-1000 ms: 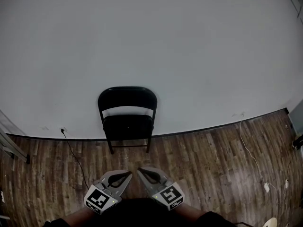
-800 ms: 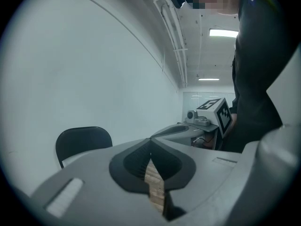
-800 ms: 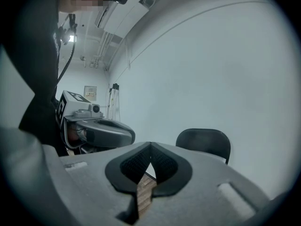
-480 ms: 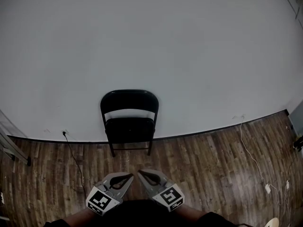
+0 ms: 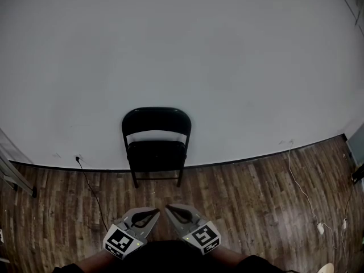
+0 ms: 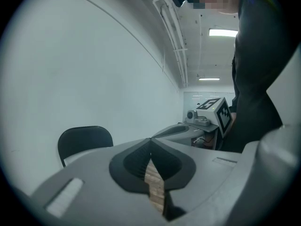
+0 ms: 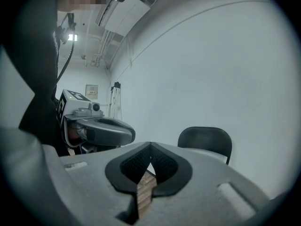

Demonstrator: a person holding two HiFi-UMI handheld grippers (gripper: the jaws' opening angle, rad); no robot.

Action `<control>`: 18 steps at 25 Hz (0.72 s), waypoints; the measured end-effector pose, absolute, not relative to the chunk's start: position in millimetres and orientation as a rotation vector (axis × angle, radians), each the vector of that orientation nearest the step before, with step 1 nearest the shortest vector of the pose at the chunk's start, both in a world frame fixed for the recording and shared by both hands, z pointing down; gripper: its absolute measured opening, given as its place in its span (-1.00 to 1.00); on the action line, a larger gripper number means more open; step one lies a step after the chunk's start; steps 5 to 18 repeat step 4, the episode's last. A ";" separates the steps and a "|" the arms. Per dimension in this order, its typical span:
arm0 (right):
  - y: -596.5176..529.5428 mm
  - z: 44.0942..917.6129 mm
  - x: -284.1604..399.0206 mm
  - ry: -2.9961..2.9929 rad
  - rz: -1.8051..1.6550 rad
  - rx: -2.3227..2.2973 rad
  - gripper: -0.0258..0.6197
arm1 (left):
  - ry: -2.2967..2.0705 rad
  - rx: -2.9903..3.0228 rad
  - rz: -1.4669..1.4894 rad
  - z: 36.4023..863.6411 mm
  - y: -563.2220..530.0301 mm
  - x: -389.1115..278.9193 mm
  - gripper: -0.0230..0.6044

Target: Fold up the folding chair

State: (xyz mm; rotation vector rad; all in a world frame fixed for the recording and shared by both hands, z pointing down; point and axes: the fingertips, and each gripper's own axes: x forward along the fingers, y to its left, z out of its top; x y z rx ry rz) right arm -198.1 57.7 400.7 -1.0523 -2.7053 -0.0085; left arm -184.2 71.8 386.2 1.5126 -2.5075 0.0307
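Note:
A black folding chair (image 5: 156,144) stands unfolded against the white wall, its seat level and facing me. In the left gripper view the chair's backrest (image 6: 84,139) shows at the left; in the right gripper view the backrest (image 7: 205,139) shows at the right. My left gripper (image 5: 157,210) and right gripper (image 5: 167,207) are held side by side low in the head view, well short of the chair. Both are shut with nothing between their tips, which nearly meet each other.
A black cord (image 5: 90,189) runs from a wall socket across the wood floor left of the chair. White cables (image 5: 304,195) lie on the floor at the right. A metal ladder foot (image 5: 16,181) stands at the far left.
The chair sits slightly lower and further right in the head view than a second ago. The grippers have kept their place and stayed shut.

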 end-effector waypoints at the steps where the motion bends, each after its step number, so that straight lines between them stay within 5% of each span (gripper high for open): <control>1: 58.4 401.0 -198.1 -2.703 -0.010 -1.053 -0.92 | -2.508 1.511 0.029 386.3 72.3 -184.3 -0.92; 18: 59.6 401.7 -196.4 -2.699 -0.010 -1.056 -0.92 | -2.508 1.506 0.024 386.4 72.7 -182.8 -0.92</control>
